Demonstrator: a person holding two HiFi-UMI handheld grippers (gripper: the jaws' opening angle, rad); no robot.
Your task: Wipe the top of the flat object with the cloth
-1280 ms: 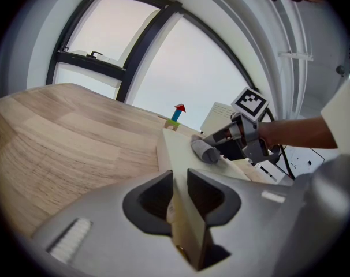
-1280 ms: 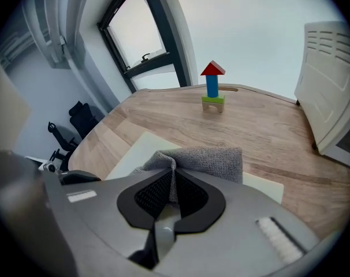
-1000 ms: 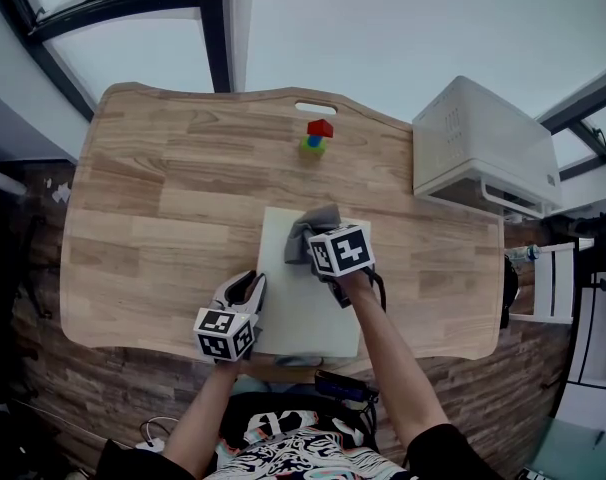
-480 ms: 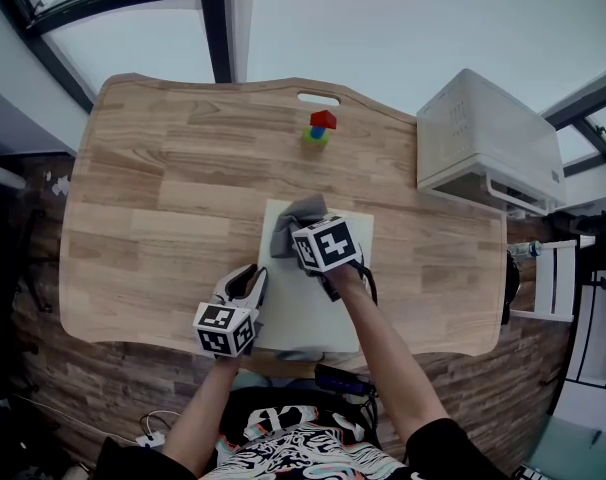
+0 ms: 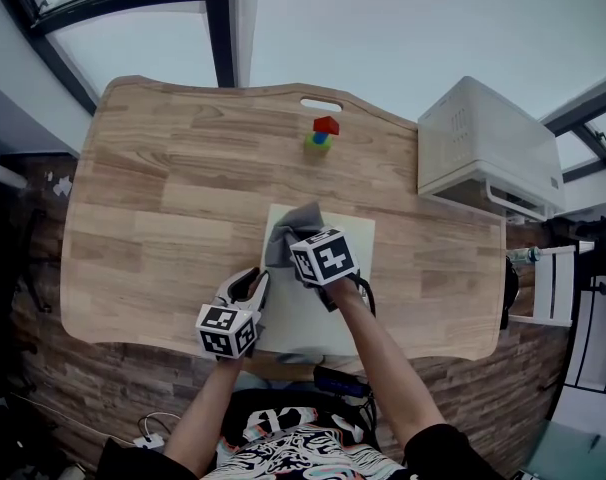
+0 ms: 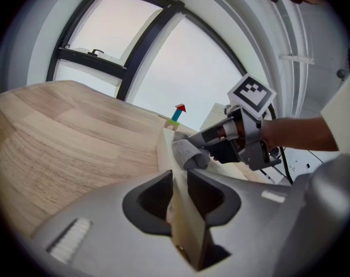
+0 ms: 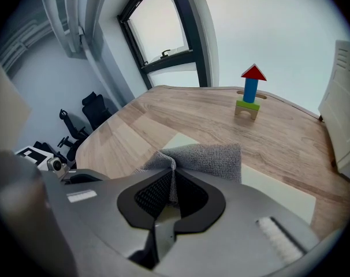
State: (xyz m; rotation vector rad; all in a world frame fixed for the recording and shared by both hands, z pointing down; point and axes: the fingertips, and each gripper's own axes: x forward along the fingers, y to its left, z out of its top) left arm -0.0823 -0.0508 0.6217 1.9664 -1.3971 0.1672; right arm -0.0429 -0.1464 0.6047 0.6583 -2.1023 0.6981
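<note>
Our left gripper has its jaws clamped on the left edge of the cream flat board, towards its near corner. Our right gripper pinches a fold of the grey cloth, which lies on the board's top at its far left corner. The board sits by the near edge of the wooden table. A toy block tower stands near the far edge, and a white appliance at the far right corner.
</note>
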